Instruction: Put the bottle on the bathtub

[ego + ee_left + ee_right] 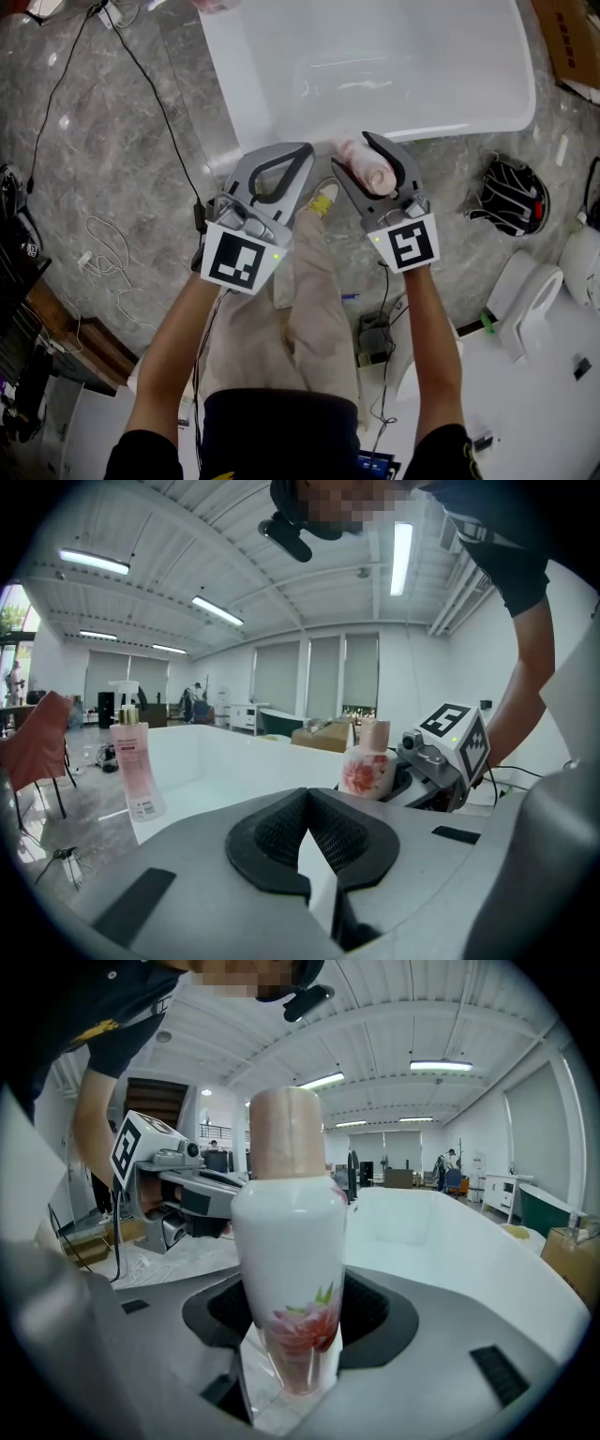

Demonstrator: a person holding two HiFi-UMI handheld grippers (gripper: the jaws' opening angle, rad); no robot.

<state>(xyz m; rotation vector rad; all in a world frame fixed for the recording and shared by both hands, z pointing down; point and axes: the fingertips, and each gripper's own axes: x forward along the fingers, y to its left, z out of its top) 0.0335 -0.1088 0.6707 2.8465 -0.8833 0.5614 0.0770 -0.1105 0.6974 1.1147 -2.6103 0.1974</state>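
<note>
Found no legible words or numbers. Made out a printed label low on the pink bottle (132, 767), too small to read. Saw only a flower print on the white bottle (289, 1241).

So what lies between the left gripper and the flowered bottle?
Nothing between left gripper and bottle; head view shows only a shoe on the floor below.

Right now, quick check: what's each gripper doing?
Left gripper: shut, nothing between its jaws.
Right gripper: shut on the floral bottle, held upright.
</note>
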